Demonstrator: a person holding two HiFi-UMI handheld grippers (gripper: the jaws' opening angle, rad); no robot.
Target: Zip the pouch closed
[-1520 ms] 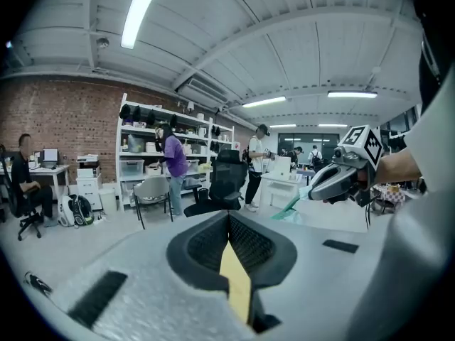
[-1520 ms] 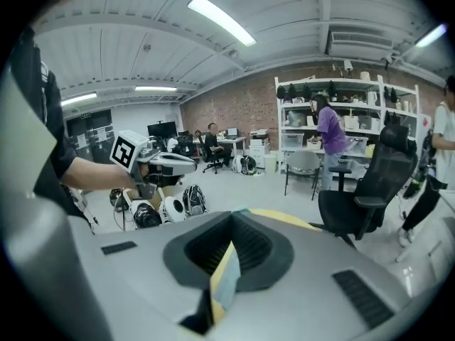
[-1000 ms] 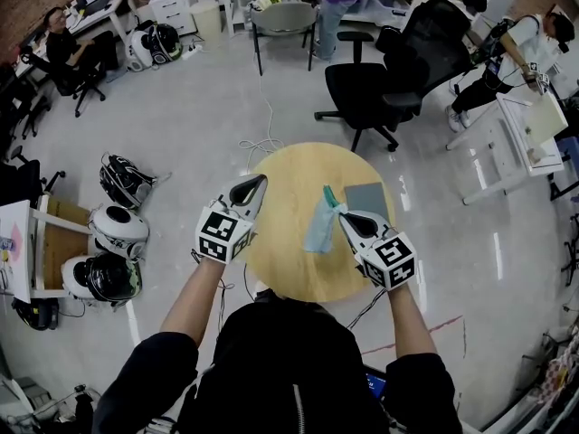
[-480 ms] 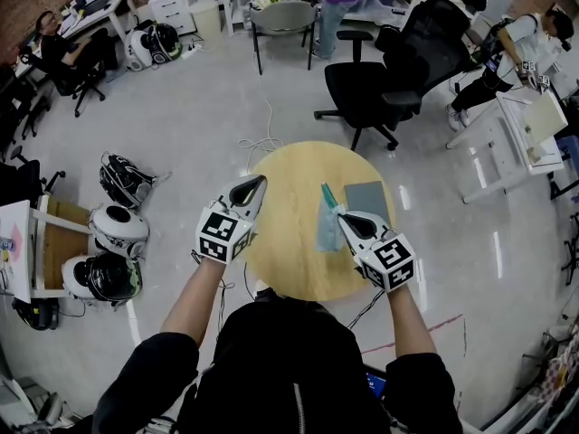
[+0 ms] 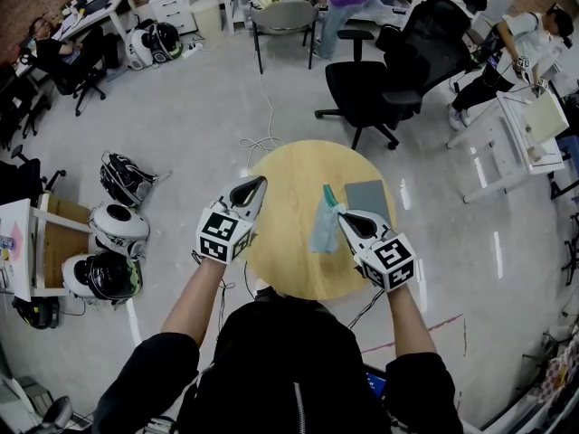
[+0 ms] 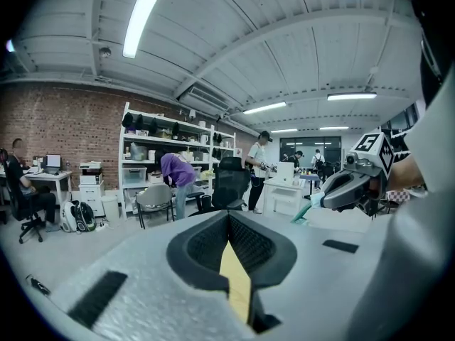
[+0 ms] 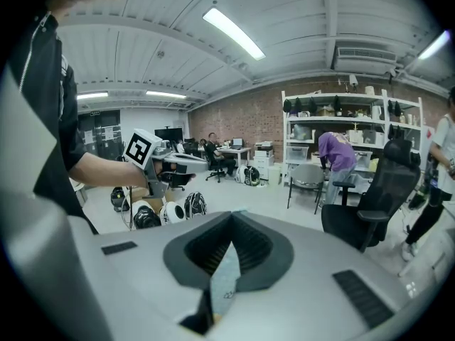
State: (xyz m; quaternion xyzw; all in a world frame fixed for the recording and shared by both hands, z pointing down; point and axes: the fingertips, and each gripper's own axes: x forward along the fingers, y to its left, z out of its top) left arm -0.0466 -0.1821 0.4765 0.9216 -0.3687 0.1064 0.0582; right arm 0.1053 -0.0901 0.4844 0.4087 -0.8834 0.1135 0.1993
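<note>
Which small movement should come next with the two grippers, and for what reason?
Probably bring the left gripper across to the pouch and open its jaws. The right gripper is shut on one edge of the pouch, so it hangs loose over the table, while the left gripper is shut, empty and apart from it.

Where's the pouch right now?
Head view, right of centre: the teal pouch is held in the right gripper's shut jaws over the round wooden table, just left of a grey rectangle.

One left gripper [image 5: 257,184], one right gripper [image 5: 343,214], one pouch [image 5: 320,231], one grey mat [image 5: 367,197] and one round table [image 5: 288,262] are showing here.
</note>
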